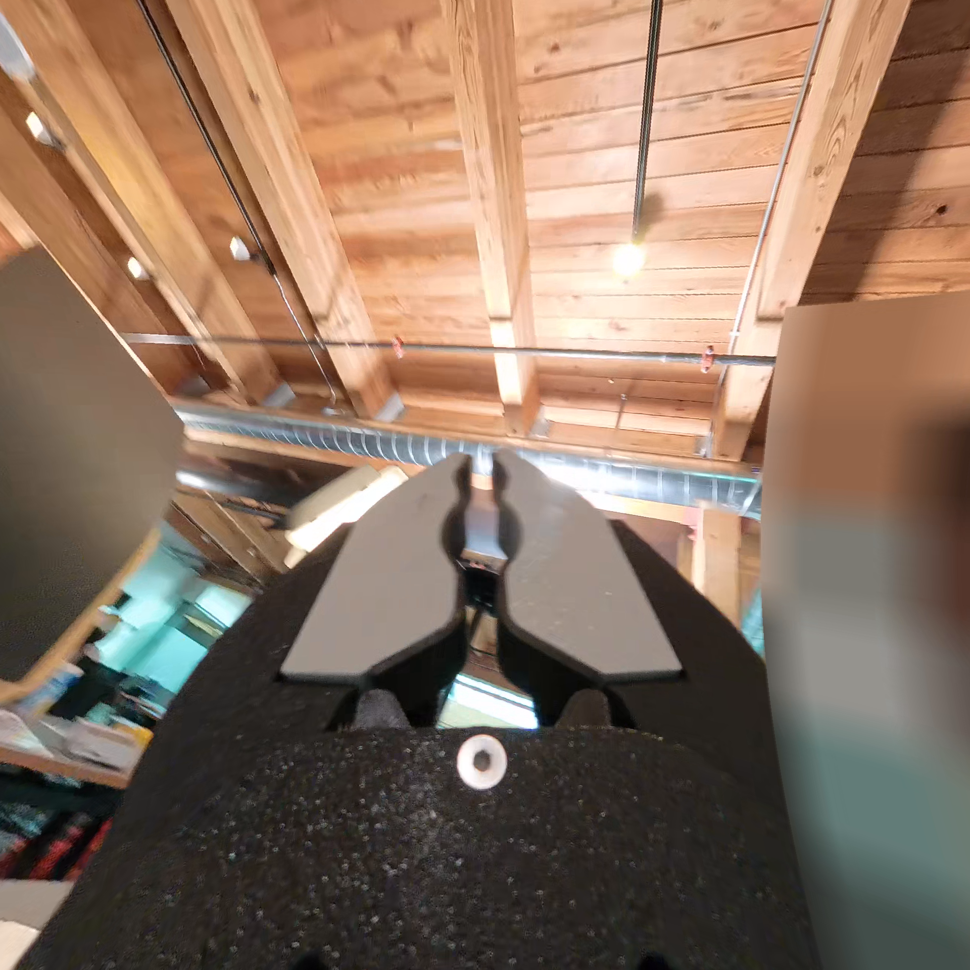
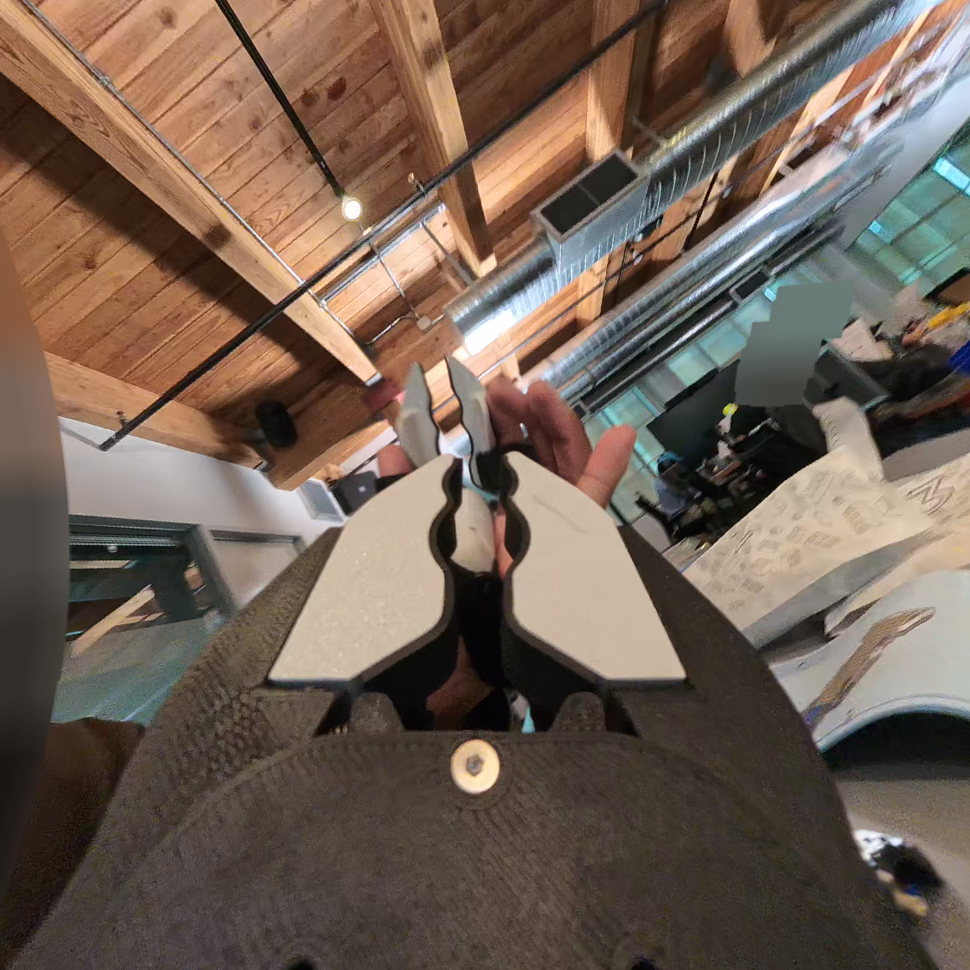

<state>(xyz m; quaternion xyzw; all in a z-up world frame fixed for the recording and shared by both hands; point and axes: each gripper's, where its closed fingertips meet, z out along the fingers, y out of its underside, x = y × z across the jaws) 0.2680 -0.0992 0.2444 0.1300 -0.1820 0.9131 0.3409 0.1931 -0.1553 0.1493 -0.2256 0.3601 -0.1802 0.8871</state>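
Note:
My left gripper (image 1: 481, 464) points up at a wooden ceiling (image 1: 399, 173). Its grey fingers (image 1: 404, 567) stand together with only a slit between the tips, and nothing is between them. My right gripper (image 2: 478, 462) also points upward. Its fingers (image 2: 378, 572) are close together with a narrow gap and press on nothing. Beyond that gap the left gripper (image 2: 443, 404) shows from the side, held by a person's hand (image 2: 567, 446) with spread fingers. I cannot tell how far it is from the right fingertips.
Wooden beams, a metal pipe (image 1: 577, 352), a ribbed duct (image 1: 367, 446) and a lit bulb (image 1: 628, 260) are overhead. The right wrist view shows ducts (image 2: 682, 147), a white wall (image 2: 173, 488), patterned white panels (image 2: 819, 530) and desks with dark equipment (image 2: 724, 441) at the right. About 12 cm separates my left fingertips from my right.

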